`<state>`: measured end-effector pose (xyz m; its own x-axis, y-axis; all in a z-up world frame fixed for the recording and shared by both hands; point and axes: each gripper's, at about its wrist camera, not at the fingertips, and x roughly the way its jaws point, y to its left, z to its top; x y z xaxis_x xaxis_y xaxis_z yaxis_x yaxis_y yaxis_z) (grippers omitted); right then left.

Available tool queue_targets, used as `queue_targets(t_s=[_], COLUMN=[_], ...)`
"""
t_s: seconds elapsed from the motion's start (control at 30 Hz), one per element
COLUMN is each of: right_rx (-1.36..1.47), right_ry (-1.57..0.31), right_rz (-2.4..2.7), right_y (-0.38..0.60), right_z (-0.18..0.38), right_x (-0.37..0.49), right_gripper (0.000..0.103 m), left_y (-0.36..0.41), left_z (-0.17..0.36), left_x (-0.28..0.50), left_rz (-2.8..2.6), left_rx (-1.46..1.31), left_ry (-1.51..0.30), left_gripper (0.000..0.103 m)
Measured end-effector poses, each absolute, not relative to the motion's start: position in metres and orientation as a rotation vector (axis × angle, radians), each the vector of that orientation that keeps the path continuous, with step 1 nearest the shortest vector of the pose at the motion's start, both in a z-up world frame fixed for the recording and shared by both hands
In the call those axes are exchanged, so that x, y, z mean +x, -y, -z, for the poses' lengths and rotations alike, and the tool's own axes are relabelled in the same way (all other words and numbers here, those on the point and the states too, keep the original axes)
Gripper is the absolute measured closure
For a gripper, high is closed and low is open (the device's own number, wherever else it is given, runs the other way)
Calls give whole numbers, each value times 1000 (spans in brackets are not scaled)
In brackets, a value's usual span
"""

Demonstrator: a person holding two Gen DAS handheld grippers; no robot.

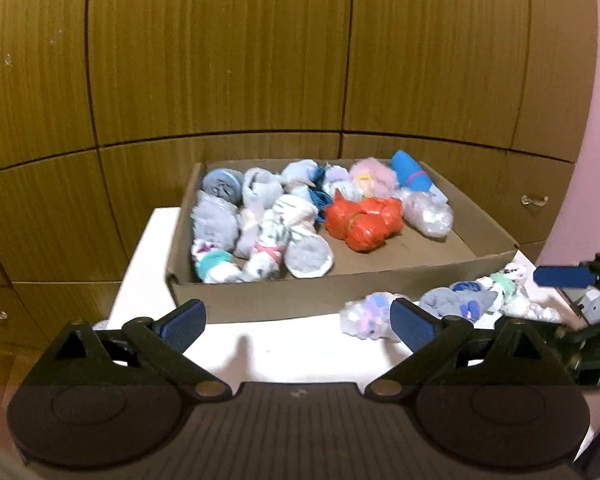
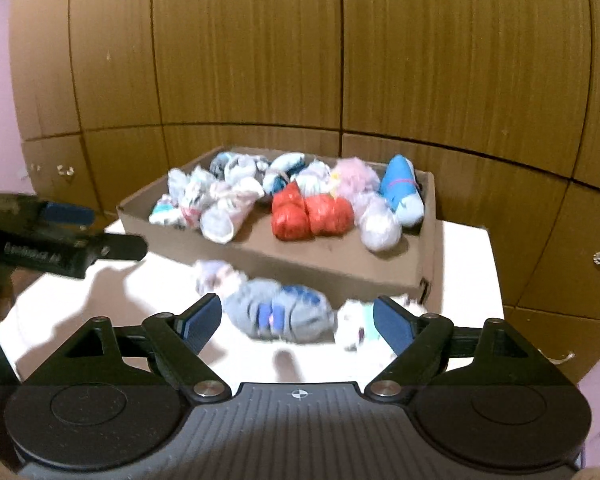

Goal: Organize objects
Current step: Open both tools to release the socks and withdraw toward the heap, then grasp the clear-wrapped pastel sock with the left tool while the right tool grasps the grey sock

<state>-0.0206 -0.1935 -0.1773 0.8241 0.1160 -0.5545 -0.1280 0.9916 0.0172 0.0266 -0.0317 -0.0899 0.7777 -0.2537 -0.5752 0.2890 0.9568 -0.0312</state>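
Left wrist view: left gripper (image 1: 298,322) spread wide over bare white table (image 1: 296,352), nothing between the blue pads. Cardboard box (image 1: 260,300) at 12 o'clock, against the wooden cabinet (image 1: 220,60), packed with rolled sock bundles; orange bundle (image 1: 364,220) near the box's middle, blue roll (image 1: 412,172) in its far corner at 1 o'clock. Outside the box, at 2 o'clock, three loose bundles in a row on the table: lilac-white bundle (image 1: 364,316) just beside the right-side pad, grey-blue bundle (image 1: 458,302) next, white-green bundle (image 1: 512,288) farthest. Right gripper (image 1: 564,276) at 3 o'clock, at the frame edge.

Right wrist view, blurred: right gripper (image 2: 298,322) also spread, pinching nothing. Grey-blue bundle (image 2: 280,312) on the table straight ahead between the two pads, apparently apart from both. White-green bundle (image 2: 356,326) beside the right-side pad, lilac-white bundle (image 2: 216,274) at 11 o'clock. Cardboard box (image 2: 300,260) at 12 o'clock behind them, orange bundle (image 2: 312,216) and blue roll (image 2: 400,188) inside. Left gripper (image 2: 68,216) at 9 o'clock.
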Motion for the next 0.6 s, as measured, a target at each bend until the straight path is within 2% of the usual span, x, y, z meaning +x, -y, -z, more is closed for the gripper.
queue_targets(t_s=[0.5, 0.6], right_rx=[-36, -31], right_ry=[-618, -637], right_rz=[-137, -147], right_y=[181, 180], right_z=[204, 208], right_x=[16, 22], right_gripper=[16, 23], left_y=[37, 33], left_z=[102, 102], left_x=[38, 39], left_rz=[272, 273], left_rx=[85, 82], left_ry=[-649, -653], left_gripper=[5, 5])
